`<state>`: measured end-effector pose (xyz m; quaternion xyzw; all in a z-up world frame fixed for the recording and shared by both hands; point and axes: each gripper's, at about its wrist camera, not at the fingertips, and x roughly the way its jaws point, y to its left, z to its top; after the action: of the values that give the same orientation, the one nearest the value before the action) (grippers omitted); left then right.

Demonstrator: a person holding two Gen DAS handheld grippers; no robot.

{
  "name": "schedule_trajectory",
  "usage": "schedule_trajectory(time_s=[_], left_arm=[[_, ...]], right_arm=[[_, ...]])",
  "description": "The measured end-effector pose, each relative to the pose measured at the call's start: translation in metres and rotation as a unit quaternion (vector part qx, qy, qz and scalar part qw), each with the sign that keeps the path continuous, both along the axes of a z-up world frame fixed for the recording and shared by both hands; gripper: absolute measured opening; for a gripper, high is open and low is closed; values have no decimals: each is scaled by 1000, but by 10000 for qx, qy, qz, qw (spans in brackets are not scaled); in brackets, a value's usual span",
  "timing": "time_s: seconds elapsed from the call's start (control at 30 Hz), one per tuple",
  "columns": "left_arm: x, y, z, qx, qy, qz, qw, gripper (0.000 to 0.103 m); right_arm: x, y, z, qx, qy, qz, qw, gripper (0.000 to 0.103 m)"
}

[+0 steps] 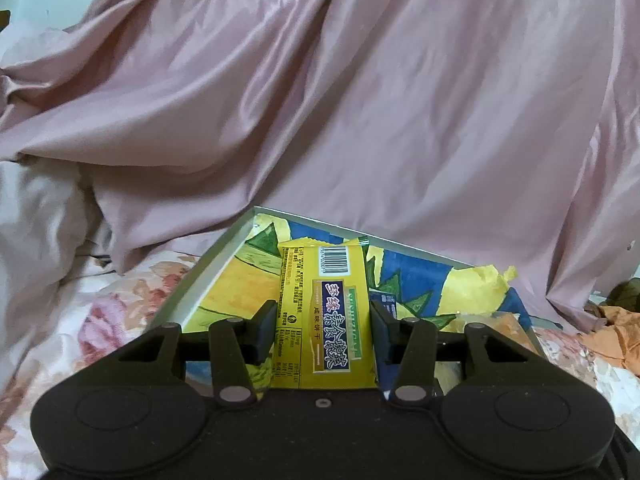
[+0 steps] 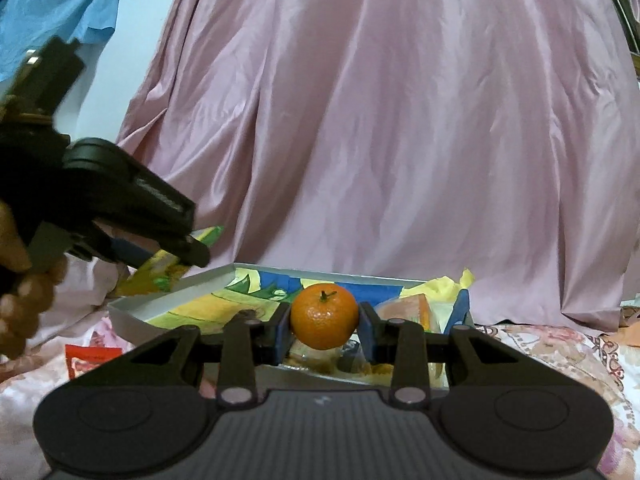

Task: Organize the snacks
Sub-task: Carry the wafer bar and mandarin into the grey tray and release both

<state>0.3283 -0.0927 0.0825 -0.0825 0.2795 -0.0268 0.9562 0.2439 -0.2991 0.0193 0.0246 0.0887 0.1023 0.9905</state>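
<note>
My left gripper (image 1: pixel 323 322) is shut on a yellow biscuit packet (image 1: pixel 322 316) with a barcode and a dark blue label, held above a shallow box (image 1: pixel 208 272) whose inside is painted yellow, blue and green. My right gripper (image 2: pixel 324 322) is shut on a small orange mandarin (image 2: pixel 324 316) with its stem up, just over the same box (image 2: pixel 160 300). In the right wrist view the left gripper (image 2: pixel 188 252) comes in from the left with the yellow packet (image 2: pixel 164 268), a hand (image 2: pixel 20 280) behind it. Other snacks (image 2: pixel 408 308) lie in the box's right part.
A pink satin sheet (image 1: pixel 360 100) hangs behind the box. The box rests on floral bedding (image 1: pixel 108 312). A red packet (image 2: pixel 90 360) lies on the bedding left of the box. Crumpled yellow wrapping (image 1: pixel 480 284) and orange cloth (image 1: pixel 612 332) lie to the right.
</note>
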Motion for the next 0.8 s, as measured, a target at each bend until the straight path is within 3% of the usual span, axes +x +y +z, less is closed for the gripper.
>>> schedule_trajectory(time_s=[0.4, 0.8], left_arm=[[24, -15, -29, 120, 197, -26, 9997, 50], [26, -17, -37, 160, 292, 3, 9994, 50]], right_arm=[[15, 9, -20, -47, 92, -27, 9999, 39], [15, 13, -22, -78, 139, -26, 9999, 39]])
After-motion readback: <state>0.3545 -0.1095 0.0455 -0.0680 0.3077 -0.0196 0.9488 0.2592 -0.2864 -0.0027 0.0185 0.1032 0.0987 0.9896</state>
